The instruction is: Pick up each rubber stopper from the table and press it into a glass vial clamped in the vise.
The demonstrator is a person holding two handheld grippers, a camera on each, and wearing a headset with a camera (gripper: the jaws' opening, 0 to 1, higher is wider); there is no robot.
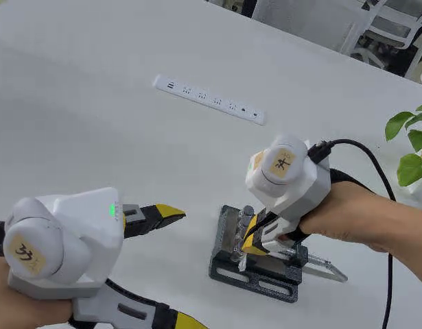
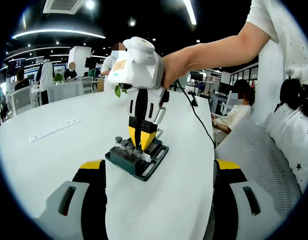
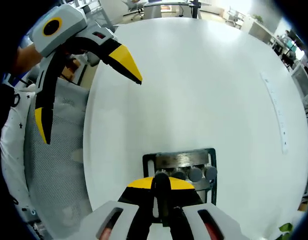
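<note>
Head view — right hand-held gripper (image 1: 251, 246) closed over vials (image 1: 246, 219) | left hand-held gripper (image 3: 89, 109) spread, empty

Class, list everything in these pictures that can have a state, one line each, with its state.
left gripper: open, empty, held above the table.
right gripper: shut, pointing down over the vise.
vise: closed on a row of vials.
vials: upright, the visible tops stoppered.
power strip: flat on the table, nothing plugged in.
</note>
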